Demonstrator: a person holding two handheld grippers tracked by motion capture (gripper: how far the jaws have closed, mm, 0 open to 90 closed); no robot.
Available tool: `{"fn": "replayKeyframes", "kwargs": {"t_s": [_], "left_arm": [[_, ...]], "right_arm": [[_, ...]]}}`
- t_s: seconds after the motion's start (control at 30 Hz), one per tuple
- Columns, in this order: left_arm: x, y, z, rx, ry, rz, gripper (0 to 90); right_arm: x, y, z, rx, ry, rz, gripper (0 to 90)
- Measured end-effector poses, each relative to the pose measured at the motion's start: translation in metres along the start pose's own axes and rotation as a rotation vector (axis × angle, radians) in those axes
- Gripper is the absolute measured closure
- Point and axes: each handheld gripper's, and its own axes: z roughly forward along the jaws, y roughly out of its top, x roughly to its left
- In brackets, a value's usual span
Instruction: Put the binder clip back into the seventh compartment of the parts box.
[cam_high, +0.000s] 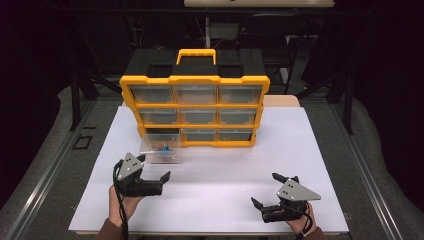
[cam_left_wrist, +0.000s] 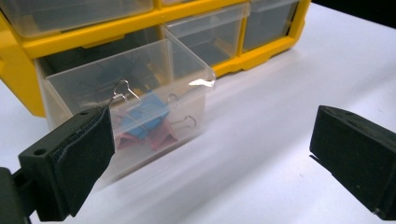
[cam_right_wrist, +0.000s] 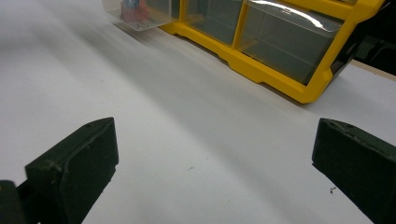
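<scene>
While the clear drawer (cam_high: 161, 148) at the bottom left of the yellow organizer (cam_high: 195, 111) stands pulled out over the white table (cam_high: 215, 200), your work looks partly done: the drawer is open, and the blue and pink binder clips (cam_left_wrist: 144, 122) inside it lie untouched. Your left gripper (cam_high: 152, 167) sits just in front of the drawer, jaws spread wide and holding nothing, the clips just beyond its left jaw. Your right gripper (cam_high: 274, 191) rests well apart near the table's front right, also wide open and empty. Reaching in for a clip probably remains.
</scene>
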Motion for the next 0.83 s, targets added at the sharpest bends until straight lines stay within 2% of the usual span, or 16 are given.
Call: {"fn": "replayKeyframes", "kwargs": {"t_s": [0.17, 0.27, 0.6, 0.7, 0.83], "left_arm": [[-0.006, -0.008, -0.001, 0.011, -0.057, 0.01, 0.0], [-0.009, -0.013, -0.003, 0.014, -0.071, 0.023, 0.0], [-0.021, -0.035, -0.01, 0.05, -0.102, 0.056, 0.0], [-0.024, -0.043, -0.011, 0.07, -0.107, 0.048, 0.0], [-0.025, -0.044, -0.011, 0.072, -0.098, 0.059, 0.0]], "right_arm": [[0.0, 0.0, 0.0, -0.001, 0.001, 0.001, 0.0], [0.0, 0.0, 0.0, 0.0, 0.002, 0.001, 0.0], [0.0, 0.0, 0.0, 0.0, 0.003, -0.003, 0.0], [0.0, 0.0, 0.0, -0.002, 0.002, -0.006, 0.0], [0.0, 0.0, 0.0, -0.009, 0.002, -0.011, 0.0]]}}
